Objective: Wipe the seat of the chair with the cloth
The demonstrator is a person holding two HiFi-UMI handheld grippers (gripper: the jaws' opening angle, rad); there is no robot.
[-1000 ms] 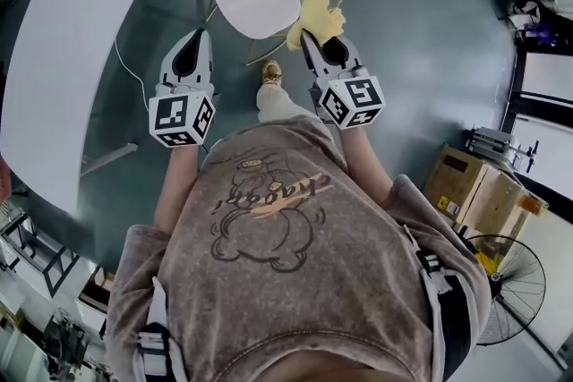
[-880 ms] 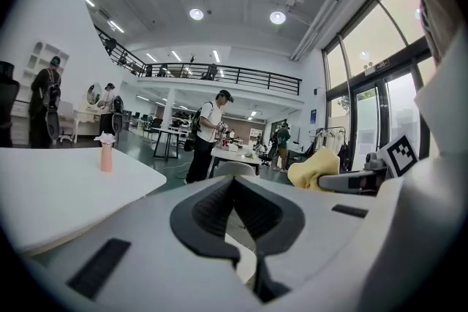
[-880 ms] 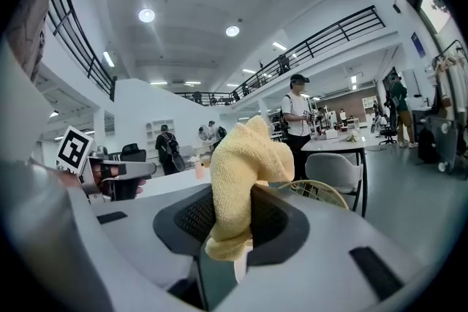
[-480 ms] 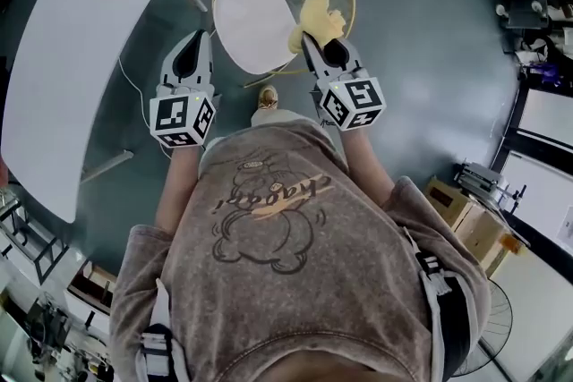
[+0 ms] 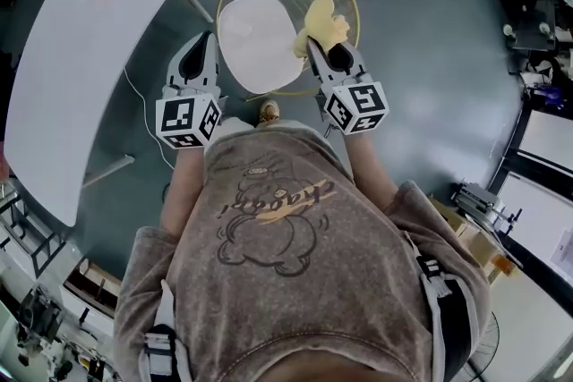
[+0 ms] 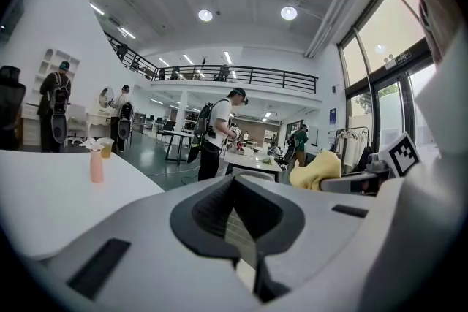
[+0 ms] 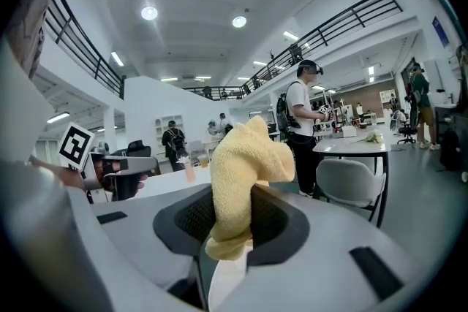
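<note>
Yellow cloth (image 7: 247,161) pinched in right gripper (image 7: 232,234), fluffy bunched end poking past tips, seen just right of white chair seat (image 5: 255,40). Left gripper (image 6: 238,226) closed, empty.

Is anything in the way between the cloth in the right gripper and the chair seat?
Nothing visible. The yellow cloth, held in the right gripper, shows beside the white seat's right edge, and the seat's top is bare.
</note>
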